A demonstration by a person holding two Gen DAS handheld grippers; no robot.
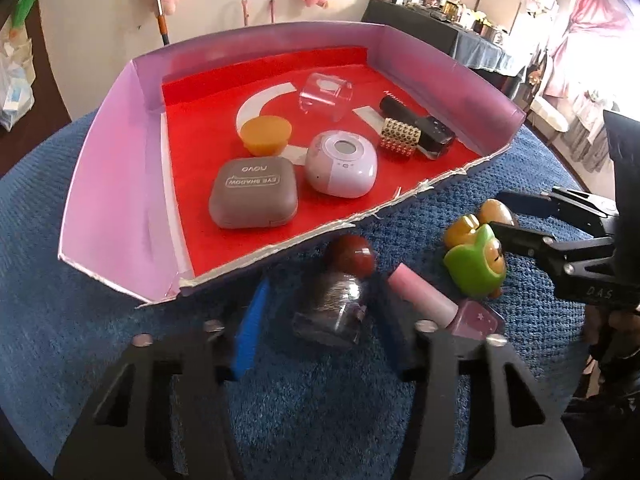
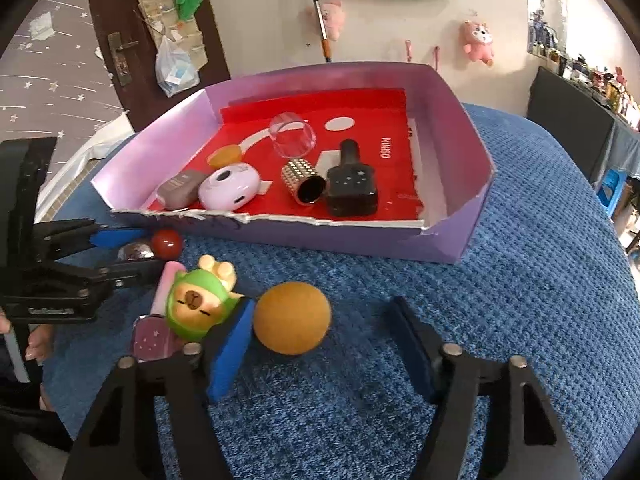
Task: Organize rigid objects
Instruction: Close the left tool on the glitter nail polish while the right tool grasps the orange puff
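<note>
While your left gripper (image 1: 320, 332) stands open around the red-capped bottle (image 1: 340, 292), apparently untouched, centre it, then close gently. Your right gripper (image 2: 324, 344) is open too, the orange ball (image 2: 293, 318) between its fingers.

Black hand-held gripper (image 1: 320, 336), blue finger pads (image 1: 250, 332), silver screws

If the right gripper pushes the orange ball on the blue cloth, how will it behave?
The orange ball looks fully round, so it will probably roll at a light push. Its matte, fuzzy-looking surface suggests it is light and not slippery. It lies between the open right gripper fingers, so closing squarely should trap it.
</note>
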